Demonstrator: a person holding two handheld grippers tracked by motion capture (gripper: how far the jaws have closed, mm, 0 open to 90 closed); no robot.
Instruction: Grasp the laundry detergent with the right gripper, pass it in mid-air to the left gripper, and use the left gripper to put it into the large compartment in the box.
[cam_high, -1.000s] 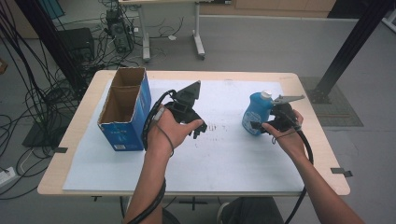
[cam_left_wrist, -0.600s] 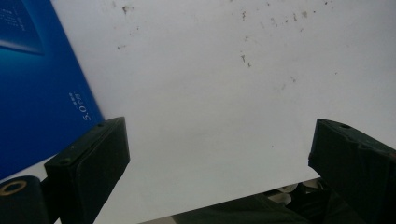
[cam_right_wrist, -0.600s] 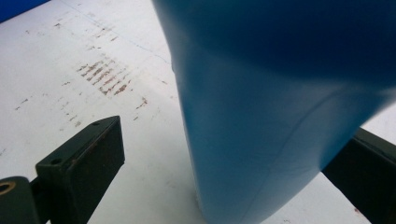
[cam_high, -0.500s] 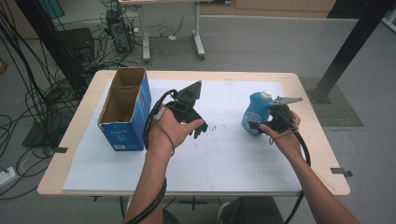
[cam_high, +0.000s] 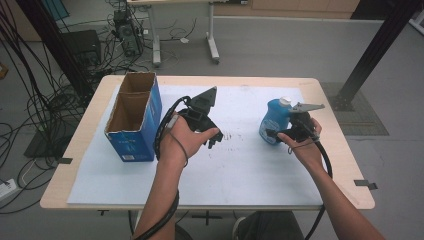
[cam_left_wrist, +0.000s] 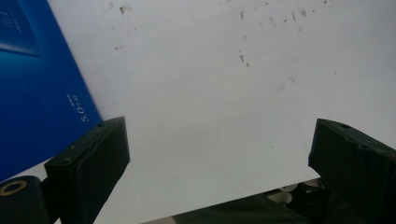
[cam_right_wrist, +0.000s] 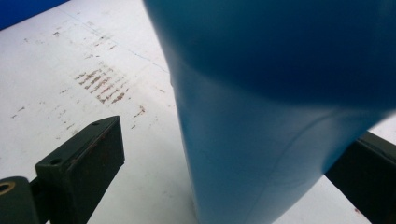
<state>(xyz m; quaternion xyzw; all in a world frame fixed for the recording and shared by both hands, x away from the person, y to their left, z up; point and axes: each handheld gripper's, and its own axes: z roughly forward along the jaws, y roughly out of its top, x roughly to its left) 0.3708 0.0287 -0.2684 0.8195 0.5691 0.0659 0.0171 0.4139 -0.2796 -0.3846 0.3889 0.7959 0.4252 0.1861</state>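
Blue bottle (cam_high: 273, 121) with pale cap stands upright on the white sheet (cam_high: 240, 175), right of centre, near the sheet's right edge. Right gripper (cam_high: 292, 131) sits just beside it; in the right gripper view the jaws are spread wide with the bottle (cam_right_wrist: 280, 116) between them, left jaw clear of it, right jaw contact unclear. Left gripper (cam_high: 210, 137) is mid-table, jaws wide apart, holding nothing, over bare sheet (cam_left_wrist: 210, 93). Open blue cardboard box (cam_high: 132, 117) stands at the table's left edge (cam_high: 75, 150). Open sheet between the two grippers and along the near side
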